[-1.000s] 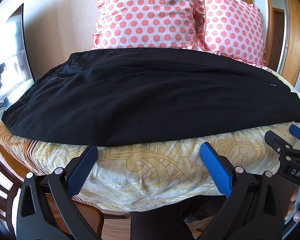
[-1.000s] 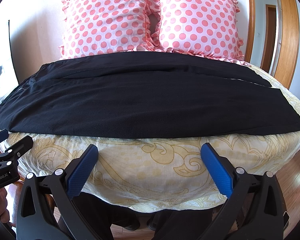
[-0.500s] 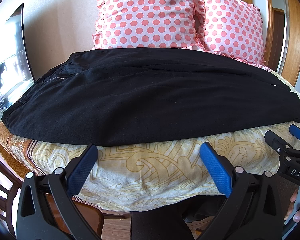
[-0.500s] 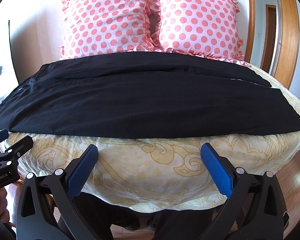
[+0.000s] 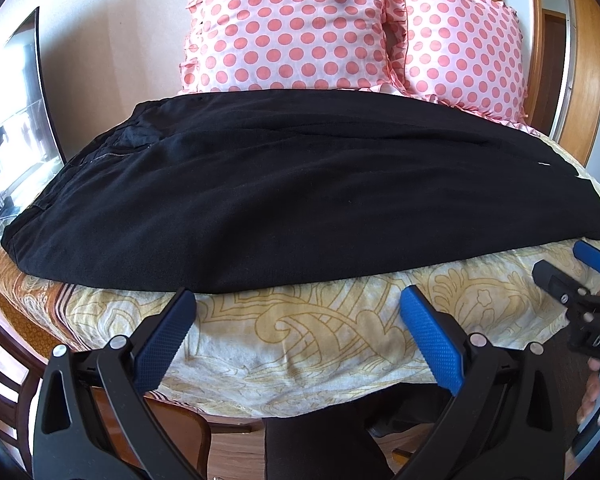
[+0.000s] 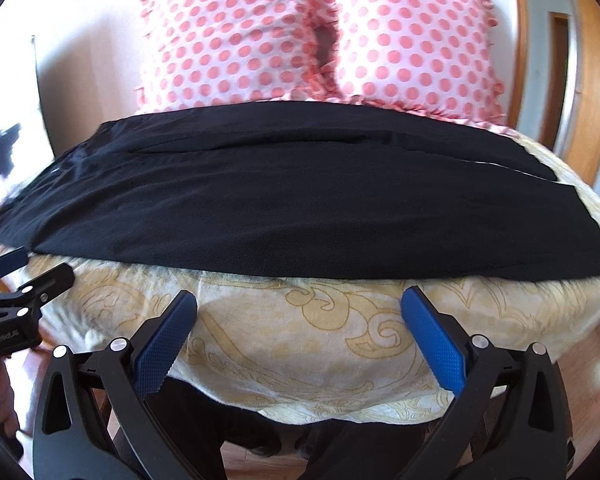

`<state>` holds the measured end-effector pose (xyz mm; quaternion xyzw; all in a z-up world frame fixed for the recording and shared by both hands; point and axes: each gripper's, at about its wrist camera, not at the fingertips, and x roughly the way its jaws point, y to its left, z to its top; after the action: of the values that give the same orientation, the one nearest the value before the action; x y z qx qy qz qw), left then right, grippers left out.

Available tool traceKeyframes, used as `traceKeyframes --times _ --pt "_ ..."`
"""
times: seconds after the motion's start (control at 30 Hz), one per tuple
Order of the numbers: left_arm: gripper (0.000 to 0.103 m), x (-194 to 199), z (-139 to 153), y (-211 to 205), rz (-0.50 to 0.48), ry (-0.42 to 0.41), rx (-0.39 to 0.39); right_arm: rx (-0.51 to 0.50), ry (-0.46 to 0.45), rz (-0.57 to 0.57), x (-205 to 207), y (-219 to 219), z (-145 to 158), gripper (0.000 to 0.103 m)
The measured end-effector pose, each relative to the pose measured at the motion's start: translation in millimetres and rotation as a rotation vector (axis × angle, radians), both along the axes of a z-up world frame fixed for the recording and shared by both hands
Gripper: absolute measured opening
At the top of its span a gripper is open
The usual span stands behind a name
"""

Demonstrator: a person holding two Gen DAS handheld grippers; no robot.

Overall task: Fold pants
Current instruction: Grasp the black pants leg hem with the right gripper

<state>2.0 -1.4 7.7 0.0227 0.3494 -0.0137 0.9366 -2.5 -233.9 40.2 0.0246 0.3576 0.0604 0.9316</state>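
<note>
Black pants [image 5: 280, 200] [image 6: 292, 208] lie flat across the bed, waistband at the left, leg ends at the right. My left gripper [image 5: 298, 300] is open, held just short of the pants' near edge over the bedspread. My right gripper [image 6: 300, 302] is open too, a little below the near hem. Each gripper shows in the other's view: the right one [image 5: 564, 276] at the right edge, the left one [image 6: 24, 276] at the left edge. Nothing is between either pair of fingers.
Two pink polka-dot pillows [image 5: 292, 28] [image 6: 412, 44] lean against the wall behind the pants. The cream patterned bedspread [image 5: 300, 344] hangs over the bed's front edge. A screen [image 5: 12, 120] stands at the left, a wooden door frame [image 6: 580, 80] at the right. A person's dark legs [image 6: 240, 432] stand below.
The right wrist view has shifted and blurred, the pants sitting lower and tilted in it, so the right gripper is moving. The left gripper has hardly moved. Both stay open.
</note>
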Motion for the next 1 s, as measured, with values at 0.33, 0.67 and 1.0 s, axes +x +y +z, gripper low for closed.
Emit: traceKeyframes --times 0.33,0.67,1.0 --pt "0.101 33 50 3 -0.015 -0.155 0.015 0.097 -0.092 -0.223 91 -118 89 0.102" --pt "0.101 127 60 8 0.056 -0.112 -0.039 -0.031 0.183 -0.679 305 -234 56 0.099" --pt "0.101 157 48 12 0.026 -0.079 -0.077 0.043 0.332 -0.922 382 -292 -2 0.072"
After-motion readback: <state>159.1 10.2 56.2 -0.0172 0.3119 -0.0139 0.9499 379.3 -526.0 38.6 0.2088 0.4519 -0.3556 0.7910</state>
